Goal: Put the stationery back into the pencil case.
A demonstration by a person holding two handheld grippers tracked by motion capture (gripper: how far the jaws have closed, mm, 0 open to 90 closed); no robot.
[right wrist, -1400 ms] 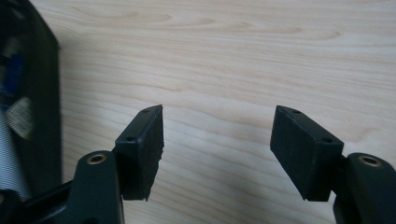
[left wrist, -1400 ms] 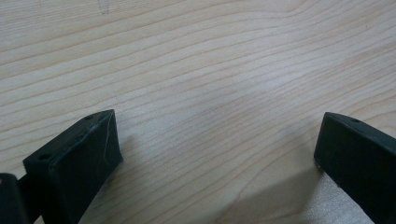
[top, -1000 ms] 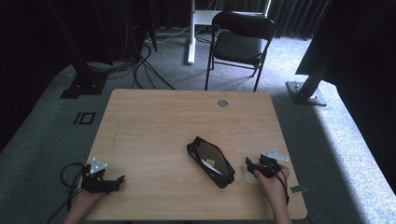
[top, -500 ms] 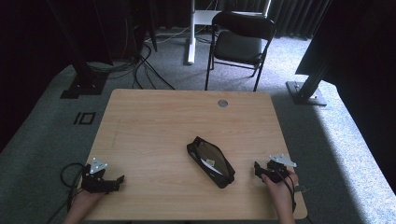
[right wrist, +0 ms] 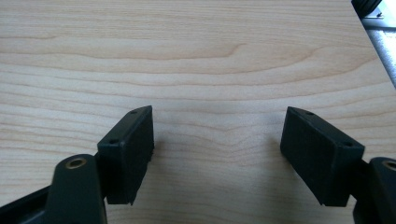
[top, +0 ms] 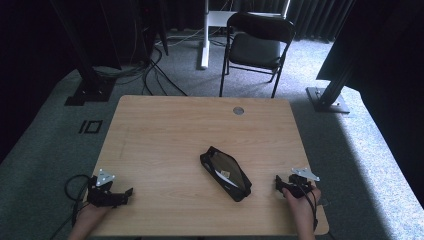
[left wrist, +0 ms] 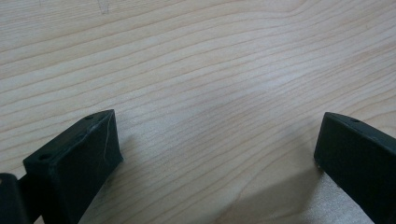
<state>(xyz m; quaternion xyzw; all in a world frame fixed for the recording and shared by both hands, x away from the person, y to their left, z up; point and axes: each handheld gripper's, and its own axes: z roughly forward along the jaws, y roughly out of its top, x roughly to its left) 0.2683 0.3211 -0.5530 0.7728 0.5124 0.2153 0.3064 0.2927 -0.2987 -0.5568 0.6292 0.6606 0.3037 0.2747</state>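
Note:
A black zip pouch (top: 226, 173) lies open on the wooden table (top: 165, 130), slightly right of centre, with pale contents showing inside. My right gripper (top: 278, 182) rests near the front right corner, a short way right of the pouch and apart from it. Its jaws have just been opening, and in the right gripper view the right gripper (right wrist: 217, 135) stands open over bare wood with nothing between the jaws. Near the front left corner my left gripper (top: 127, 192) lies far from the pouch. The left gripper view has the left gripper (left wrist: 217, 149) wide open, with wood in the gap.
A round grommet hole (top: 238, 110) sits near the table's far edge. Beyond the table, on the carpet, stand a black folding chair (top: 257, 45), stand bases and cables. The table's right edge (top: 310, 170) is close to my right hand.
My right gripper has drawn back to the right, away from the pouch and toward the table's right edge. The pouch and the left gripper have stayed put.

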